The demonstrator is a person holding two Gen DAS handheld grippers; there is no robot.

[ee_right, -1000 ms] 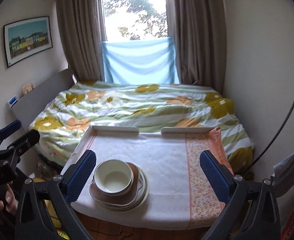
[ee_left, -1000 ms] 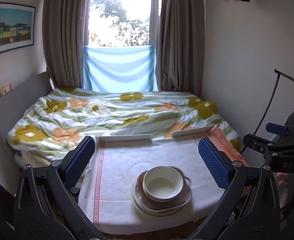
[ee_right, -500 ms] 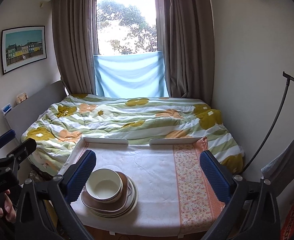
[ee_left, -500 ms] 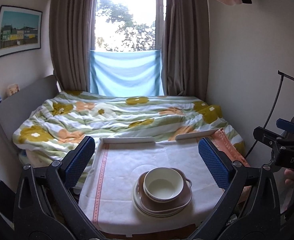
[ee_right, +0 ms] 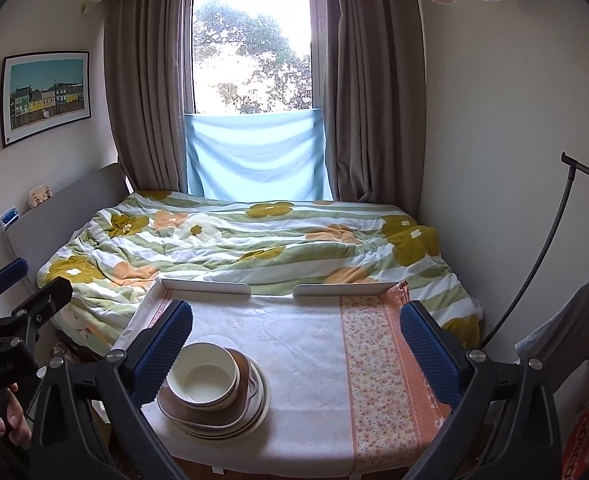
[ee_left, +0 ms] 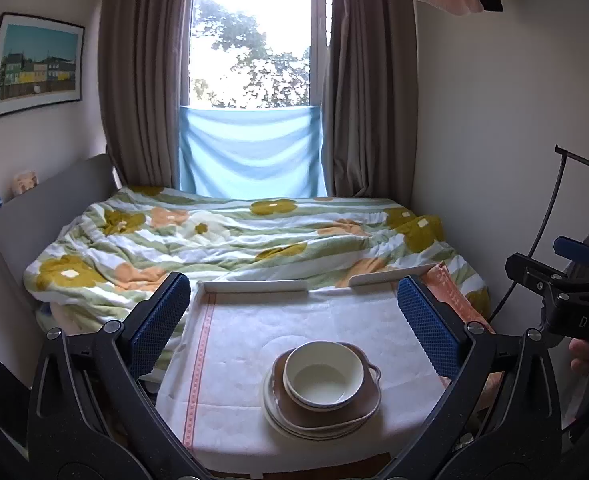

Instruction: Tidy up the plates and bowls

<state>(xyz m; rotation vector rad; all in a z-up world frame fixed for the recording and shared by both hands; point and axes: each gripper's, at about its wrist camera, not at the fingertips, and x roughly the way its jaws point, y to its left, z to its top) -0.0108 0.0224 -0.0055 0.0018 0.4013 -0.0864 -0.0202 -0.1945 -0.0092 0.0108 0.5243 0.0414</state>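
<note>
A cream bowl (ee_left: 323, 374) sits on a brown squarish dish (ee_left: 358, 408), which rests on a stack of cream plates (ee_left: 290, 420) near the front edge of a cloth-covered table (ee_left: 254, 344). The same bowl (ee_right: 203, 376), brown dish (ee_right: 198, 410) and plates (ee_right: 254, 416) show at lower left in the right wrist view. My left gripper (ee_left: 294, 320) is open and empty, held back above the stack. My right gripper (ee_right: 296, 334) is open and empty, to the right of the stack.
A bed with a flowered quilt (ee_left: 234, 236) lies beyond the table, under a window with curtains. Two white rails (ee_right: 206, 287) edge the table's far side. An orange patterned cloth strip (ee_right: 378, 360) covers the table's right part. A black lamp arm (ee_right: 542, 256) stands at right.
Both grippers have tilted upward and pulled back a little, so the table and stack sit lower in each view. The dishes have not moved. Both stay open.
</note>
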